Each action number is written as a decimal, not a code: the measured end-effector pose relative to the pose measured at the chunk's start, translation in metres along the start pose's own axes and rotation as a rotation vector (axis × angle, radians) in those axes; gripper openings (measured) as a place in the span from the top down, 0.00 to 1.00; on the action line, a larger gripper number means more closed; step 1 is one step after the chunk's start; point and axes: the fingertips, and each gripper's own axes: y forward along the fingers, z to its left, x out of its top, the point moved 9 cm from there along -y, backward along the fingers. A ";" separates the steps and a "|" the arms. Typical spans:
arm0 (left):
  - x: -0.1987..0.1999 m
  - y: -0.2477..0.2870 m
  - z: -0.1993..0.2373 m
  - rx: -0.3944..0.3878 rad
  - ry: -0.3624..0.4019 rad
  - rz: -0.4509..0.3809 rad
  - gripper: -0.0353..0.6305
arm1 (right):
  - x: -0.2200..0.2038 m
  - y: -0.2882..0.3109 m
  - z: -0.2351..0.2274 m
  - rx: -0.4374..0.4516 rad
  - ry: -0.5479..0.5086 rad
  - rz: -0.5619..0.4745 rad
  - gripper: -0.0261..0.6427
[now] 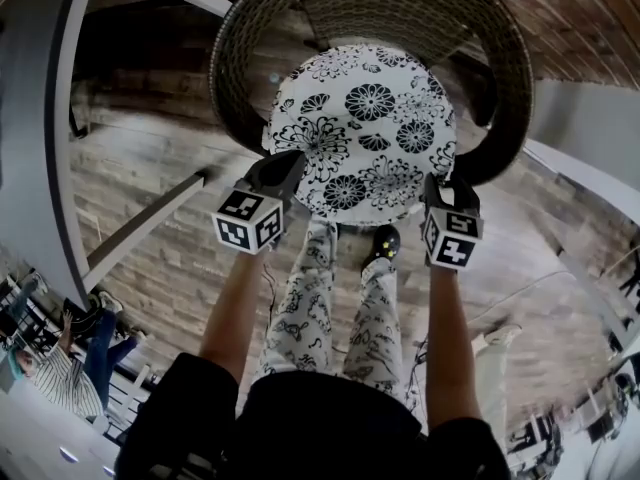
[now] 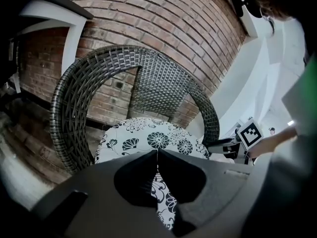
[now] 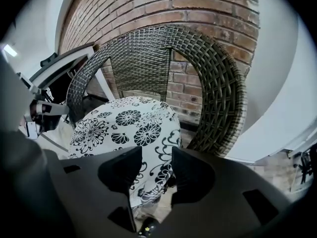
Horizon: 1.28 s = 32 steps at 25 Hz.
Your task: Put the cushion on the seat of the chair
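A round white cushion with black flowers lies on the seat of a dark wicker chair. My left gripper is at the cushion's near left edge. In the left gripper view its jaws meet, pinching the edge of the cushion, and the chair's curved back rises behind. My right gripper sits at the near right edge. In the right gripper view its jaws stand apart with the rim of the cushion between them and untouched. The chair wraps round the right.
A brick wall stands behind the chair, with white wall panels to its right. A grey metal frame runs down the left over the plank floor. The person's patterned trouser legs stand just before the seat.
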 end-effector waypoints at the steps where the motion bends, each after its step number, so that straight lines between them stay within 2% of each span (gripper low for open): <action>1: 0.000 0.000 -0.001 -0.001 0.001 0.001 0.94 | 0.000 -0.002 -0.001 -0.007 0.007 -0.003 0.68; 10: 0.005 0.000 -0.011 -0.026 0.016 -0.018 0.94 | 0.005 -0.018 -0.003 -0.007 0.058 -0.087 0.69; 16: 0.011 -0.004 -0.022 -0.050 0.025 -0.033 0.94 | 0.010 -0.034 0.002 0.025 0.057 -0.145 0.80; 22: 0.017 -0.006 -0.033 -0.046 -0.003 -0.061 0.94 | 0.013 -0.054 -0.001 0.049 0.106 -0.215 0.96; 27: 0.019 -0.005 -0.046 -0.075 -0.018 -0.096 0.94 | 0.006 -0.067 -0.003 0.071 0.128 -0.234 0.97; 32: 0.023 -0.002 -0.063 -0.099 0.003 -0.091 0.94 | 0.000 -0.081 -0.007 0.089 0.150 -0.237 0.97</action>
